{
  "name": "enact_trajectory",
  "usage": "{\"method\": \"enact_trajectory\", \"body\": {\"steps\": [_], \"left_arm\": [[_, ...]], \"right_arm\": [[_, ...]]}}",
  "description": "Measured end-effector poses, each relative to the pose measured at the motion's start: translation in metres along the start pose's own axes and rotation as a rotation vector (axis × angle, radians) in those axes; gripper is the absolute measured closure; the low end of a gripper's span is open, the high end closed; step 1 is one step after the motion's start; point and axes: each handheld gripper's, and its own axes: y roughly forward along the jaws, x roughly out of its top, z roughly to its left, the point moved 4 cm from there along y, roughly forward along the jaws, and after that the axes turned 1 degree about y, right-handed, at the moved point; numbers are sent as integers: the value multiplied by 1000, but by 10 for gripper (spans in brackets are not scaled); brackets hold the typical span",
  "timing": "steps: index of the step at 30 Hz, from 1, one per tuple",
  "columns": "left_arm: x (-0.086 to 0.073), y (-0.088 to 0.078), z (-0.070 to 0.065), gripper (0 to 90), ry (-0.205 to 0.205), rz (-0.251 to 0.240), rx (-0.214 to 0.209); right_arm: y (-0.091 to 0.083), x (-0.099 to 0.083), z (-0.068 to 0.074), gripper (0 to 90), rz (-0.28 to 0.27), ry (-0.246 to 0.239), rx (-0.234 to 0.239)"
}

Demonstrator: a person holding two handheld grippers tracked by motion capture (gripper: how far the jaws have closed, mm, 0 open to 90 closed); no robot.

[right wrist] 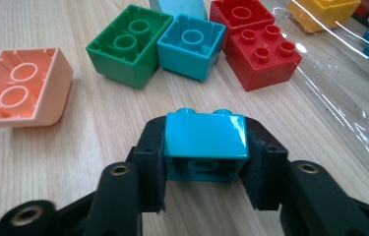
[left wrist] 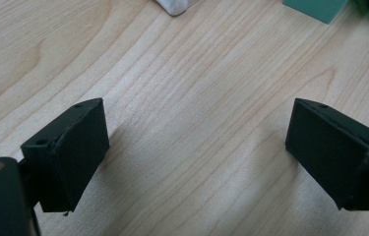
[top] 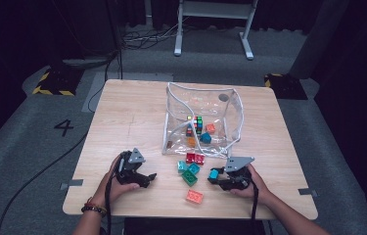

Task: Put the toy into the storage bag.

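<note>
Wood tabletop (top: 122, 127) carries a clear soft plastic bag (top: 222, 117) holding a few blocks, with loose bricks just in front of it. Right gripper (right wrist: 205, 162) pinches a small blue brick (right wrist: 205, 140) by its flat sides, near the table's front edge; hard, light and glossy, it probably slips unless squeezed squarely. Left gripper (left wrist: 197, 147) rests with jaws spread over bare wood.

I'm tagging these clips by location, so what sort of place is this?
Probably a lab or recording studio: a wooden table stands alone on grey carpet, dark curtains surround it, a floor marking "4" sits beside it, and cables run across the floor.
</note>
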Motion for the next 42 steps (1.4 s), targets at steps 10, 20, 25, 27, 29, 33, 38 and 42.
{"method": "enact_trajectory", "body": {"steps": [10,20,25,27,29,33,38,42], "left_arm": [[0,0,0,95,0,0,0],[0,0,0,95,1,-1,3],[0,0,0,95,1,-4,7],[0,0,0,95,1,-3,7],[0,0,0,95,1,-3,7],[0,0,0,95,1,-3,7],[0,0,0,95,0,-3,6],[0,0,0,95,-2,0,3]], "right_arm": [[-27,-5,-13,589,-20,3,-18],[-55,-4,-30,589,-44,48,-78],[-71,-3,-40,589,-70,48,-94],[-80,-2,-46,590,-90,56,-105],[-85,-2,-49,590,-95,64,-116],[-94,-2,-55,589,-106,72,-133],[-103,0,-62,589,-122,79,-150],[-110,5,-67,589,-125,73,-169]]}}
